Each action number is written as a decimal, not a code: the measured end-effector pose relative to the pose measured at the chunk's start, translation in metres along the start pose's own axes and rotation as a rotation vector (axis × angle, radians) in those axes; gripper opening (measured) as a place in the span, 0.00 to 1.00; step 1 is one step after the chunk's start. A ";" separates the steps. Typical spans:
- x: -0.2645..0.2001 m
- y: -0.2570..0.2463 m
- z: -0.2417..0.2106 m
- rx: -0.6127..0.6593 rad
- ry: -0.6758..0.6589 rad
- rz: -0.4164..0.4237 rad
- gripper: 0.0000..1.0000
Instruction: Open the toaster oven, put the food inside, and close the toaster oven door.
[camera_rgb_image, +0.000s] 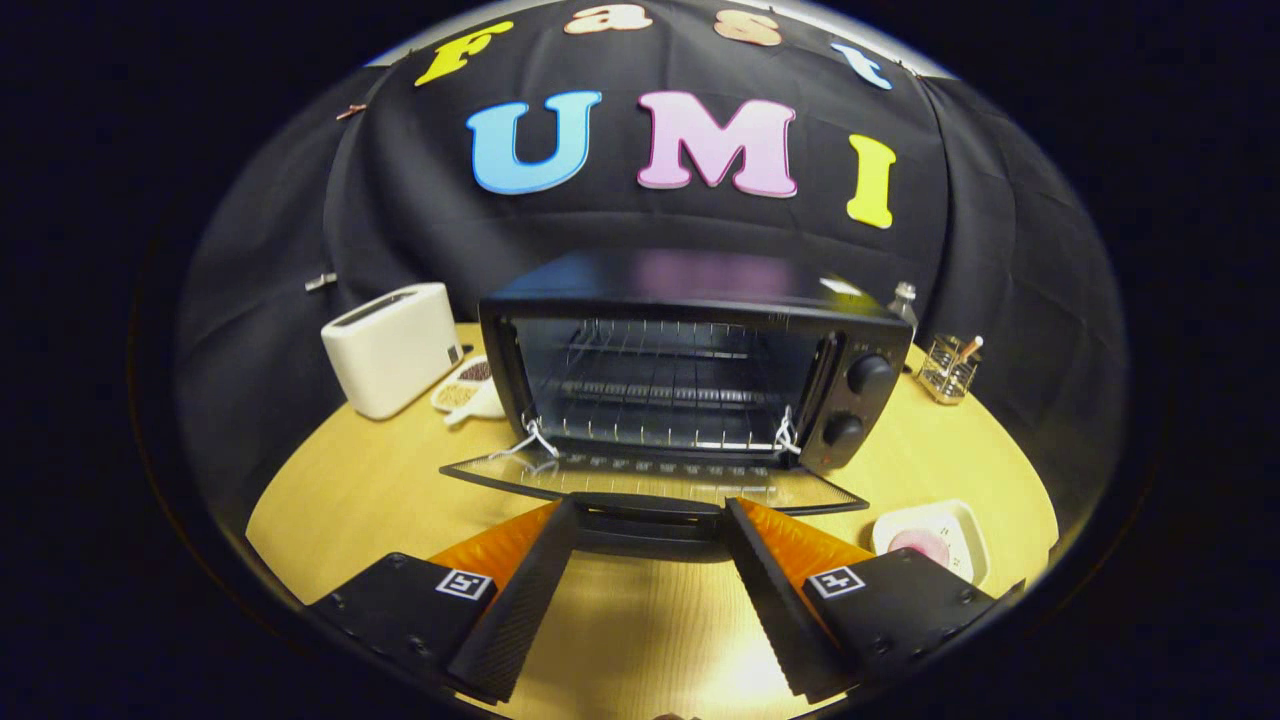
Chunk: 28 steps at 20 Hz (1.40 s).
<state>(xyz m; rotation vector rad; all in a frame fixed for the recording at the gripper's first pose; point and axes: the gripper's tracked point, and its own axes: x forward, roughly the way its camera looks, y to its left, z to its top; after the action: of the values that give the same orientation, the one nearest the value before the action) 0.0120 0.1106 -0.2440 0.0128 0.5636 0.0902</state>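
Note:
A black toaster oven (690, 365) stands on the round wooden table (350, 500), just beyond my fingers. Its glass door (655, 482) is folded down flat toward me, and the wire rack (660, 395) inside is bare. The door's handle (650, 520) lies right at my fingertips. My gripper (650, 525) is open, with nothing held between its fingers, only bare tabletop. To the right of my right finger a white dish (935, 540) carries a pink piece of food (920, 545).
A white two-slot toaster (392, 347) stands left of the oven, with a small white dish of seeds (468, 385) beside it. Behind the oven's right side are a bottle (903, 300) and a wire holder (948, 368).

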 end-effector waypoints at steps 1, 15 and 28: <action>0.002 -0.001 -0.011 0.023 0.034 0.004 0.98; -0.053 -0.088 0.002 0.059 0.089 0.015 0.99; -0.063 -0.273 -0.011 0.282 0.266 0.008 1.00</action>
<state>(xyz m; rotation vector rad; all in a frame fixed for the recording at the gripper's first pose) -0.0245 -0.1670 -0.2297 0.2807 0.8391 0.0191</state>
